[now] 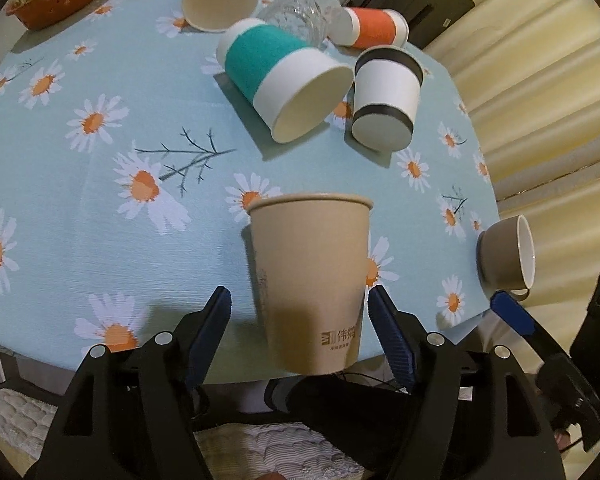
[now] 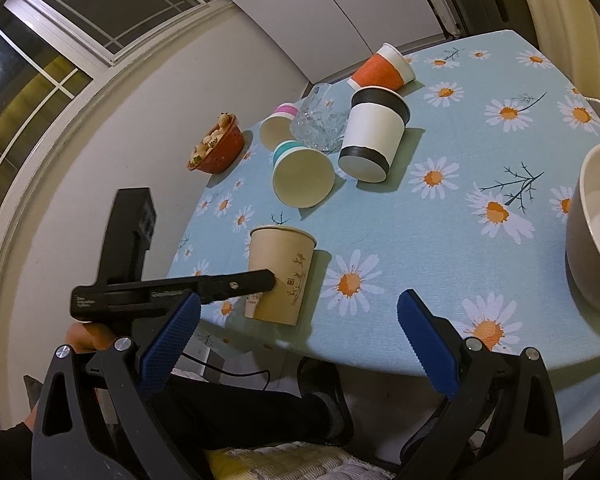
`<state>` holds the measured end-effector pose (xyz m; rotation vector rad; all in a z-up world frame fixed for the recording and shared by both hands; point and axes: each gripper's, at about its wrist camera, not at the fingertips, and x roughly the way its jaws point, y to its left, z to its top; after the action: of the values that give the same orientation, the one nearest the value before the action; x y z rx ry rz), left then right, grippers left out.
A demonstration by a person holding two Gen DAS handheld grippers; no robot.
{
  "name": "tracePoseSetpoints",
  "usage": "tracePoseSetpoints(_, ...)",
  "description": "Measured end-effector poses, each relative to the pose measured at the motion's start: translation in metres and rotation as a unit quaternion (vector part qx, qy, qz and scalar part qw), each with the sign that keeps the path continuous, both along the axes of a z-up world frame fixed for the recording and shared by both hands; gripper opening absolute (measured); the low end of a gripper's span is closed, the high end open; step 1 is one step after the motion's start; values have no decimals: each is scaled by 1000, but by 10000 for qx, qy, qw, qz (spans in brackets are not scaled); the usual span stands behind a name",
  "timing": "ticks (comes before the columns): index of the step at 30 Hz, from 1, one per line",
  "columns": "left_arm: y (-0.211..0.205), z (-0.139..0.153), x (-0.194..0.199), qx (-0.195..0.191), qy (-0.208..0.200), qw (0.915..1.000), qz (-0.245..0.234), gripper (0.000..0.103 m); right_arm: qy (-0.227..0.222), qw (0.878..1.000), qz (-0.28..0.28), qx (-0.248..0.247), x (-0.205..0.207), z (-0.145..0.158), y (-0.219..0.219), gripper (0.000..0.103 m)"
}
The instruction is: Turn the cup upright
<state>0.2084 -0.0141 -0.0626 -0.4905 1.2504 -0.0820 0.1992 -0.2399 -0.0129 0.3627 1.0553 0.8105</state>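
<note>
Left hand-held gripper (image 1: 298,308) spread around tan cup (image 1: 310,280), upright, mouth up.

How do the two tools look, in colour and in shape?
Both look the same. The left tool and the right tool each have a black plastic frame with long cut-out slots and round silver bolt heads. Each finger ends in a blue pad with a fine ribbed texture. A thin black cable hangs below the table edge.

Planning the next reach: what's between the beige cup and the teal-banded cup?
Only bare tablecloth separates the upright beige cup from the teal-banded cup lying on its side; both wrist views show it.
</note>
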Motion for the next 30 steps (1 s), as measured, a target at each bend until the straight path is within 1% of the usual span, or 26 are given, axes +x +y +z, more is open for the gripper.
tracePoseSetpoints(7,17,14,-15,-47,-120,9999,113,69,115,9997,154,-143,4,-4,15,98)
tracePoseSetpoints(11,31,20,-30,-70,-230,9994,249,69,205,9990,283,-286,7,-8,30,98)
tracePoseSetpoints(18,61,17,-59,-170,-365,9979,499,69,352,9968,393,-599,14,-14,54,98)
tracePoseSetpoints(24,84,8,-82,-441,-518,9948,763,69,662,9931,458,-847,28,-20,80,98)
tracePoseSetpoints(26,89,2,-89,-648,-554,9929,828,69,764,9909,461,-1007,33,-23,89,97)
tracePoseSetpoints(30,93,-5,-98,-891,-632,9902,869,69,990,9854,539,-1280,42,-28,105,90)
